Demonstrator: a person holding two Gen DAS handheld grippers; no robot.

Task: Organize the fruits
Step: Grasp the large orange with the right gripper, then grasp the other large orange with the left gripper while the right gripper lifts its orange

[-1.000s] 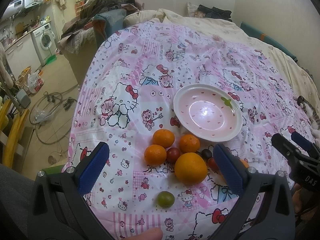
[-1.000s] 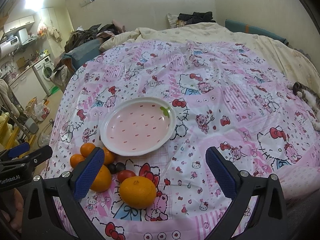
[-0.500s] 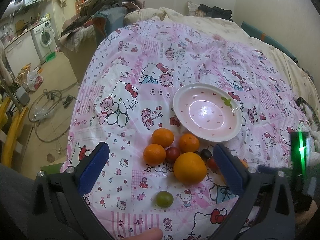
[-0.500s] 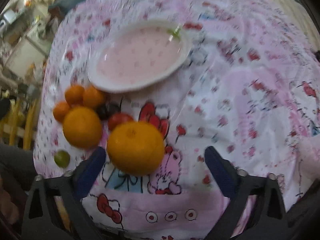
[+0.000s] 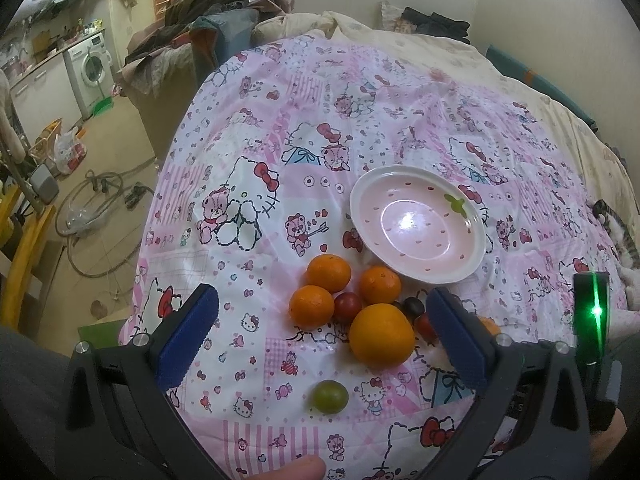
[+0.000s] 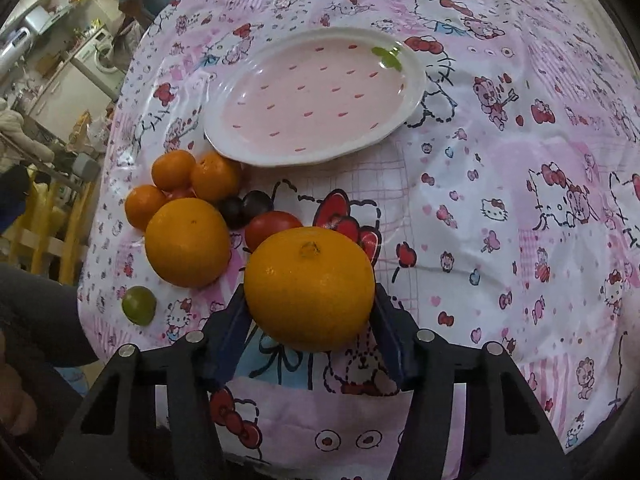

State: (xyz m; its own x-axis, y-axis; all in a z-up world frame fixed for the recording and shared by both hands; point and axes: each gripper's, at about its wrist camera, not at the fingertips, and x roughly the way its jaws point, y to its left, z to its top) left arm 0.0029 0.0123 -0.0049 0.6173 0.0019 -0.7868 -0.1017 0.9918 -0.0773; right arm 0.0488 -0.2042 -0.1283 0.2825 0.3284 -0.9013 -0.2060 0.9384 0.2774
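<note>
1. The right tool (image 6: 310, 322) is pointing steeply down at the bed, and its jaws are closing around a big orange (image 6: 309, 289); the blue pads are sitting against the fruit's two sides, about half open.
2. That big orange is resting on the pink cartoon-print bedspread (image 6: 500, 184), at the near edge of the fruit cluster, just in front of a red tomato (image 6: 272, 229).
3. The left tool (image 5: 320, 336) is hovering above the same cluster with its jaws standing wide apart and nothing between the pads.
4. A second large orange (image 5: 381, 334) is lying just left of the first in the right wrist view, touching the smaller fruits behind it.
5. Three mandarins (image 5: 329, 267) are sitting in a tight bunch beyond it, with a dark red round fruit (image 5: 347, 306) wedged among them.
6. Two dark plums (image 6: 245, 206) are lying between the mandarins and the tomato, near the plate's edge.
7. A small green fruit (image 5: 330, 396) is lying alone, apart from the cluster, toward the near edge of the bedspread.
8. The pink strawberry-patterned plate (image 5: 476, 248) is standing just beyond the fruits, holding nothing, with one mandarin nearly touching its white rim.
9. In the left wrist view, a device with a glowing green light (image 5: 592, 312) is showing at the right edge.
10. A striped cat (image 5: 618, 228) is lying at the far right of the bed.
11. A washing machine (image 5: 90, 70) is standing at the far left, off the bed.
</note>
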